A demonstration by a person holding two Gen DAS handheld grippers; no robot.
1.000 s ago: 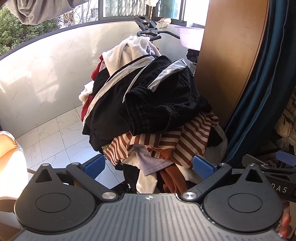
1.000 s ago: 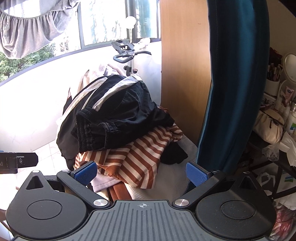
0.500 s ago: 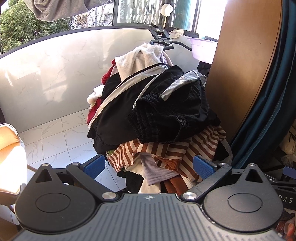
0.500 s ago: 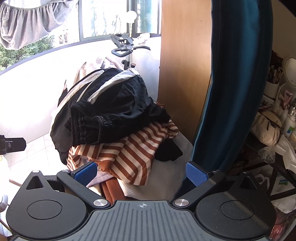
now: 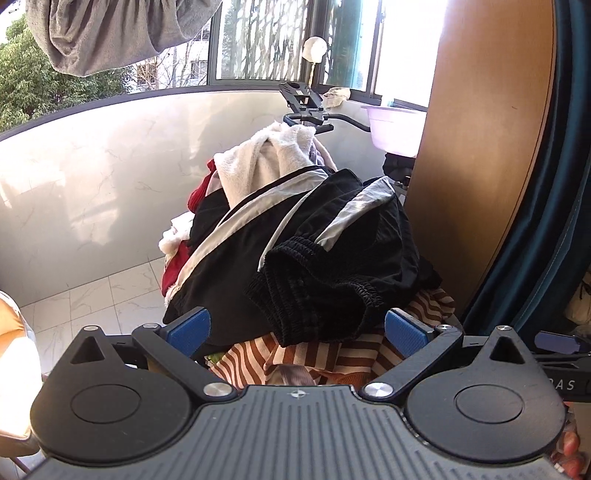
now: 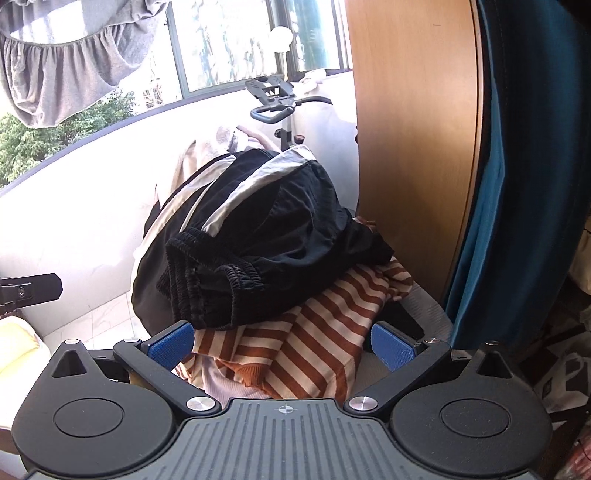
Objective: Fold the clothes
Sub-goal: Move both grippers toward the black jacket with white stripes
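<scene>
A tall heap of clothes fills the middle of both views. On top lies a black garment with white stripes and elastic cuffs (image 5: pixel 332 251) (image 6: pixel 258 236). Under it a brown-and-cream striped top (image 5: pixel 317 354) (image 6: pixel 306 339) spreads out. A white fleece (image 5: pixel 266 162) and a red piece (image 5: pixel 177 273) sit at the back of the heap. My left gripper (image 5: pixel 295 328) is open just below the black cuffs, nothing between its blue pads. My right gripper (image 6: pixel 282 343) is open over the striped top, holding nothing.
An exercise bike's handlebar (image 5: pixel 310 118) (image 6: pixel 273 110) stands behind the heap. A brown wooden panel (image 5: pixel 476 155) and a dark teal curtain (image 6: pixel 524 147) close the right side. Grey fabric (image 5: pixel 103 33) hangs overhead. Pale tiled floor (image 5: pixel 110 295) lies at the left by an orange seat (image 5: pixel 14 343).
Both grippers have moved closer to the heap and a little higher; the black garment now looms just beyond the pads. Both stay open.
</scene>
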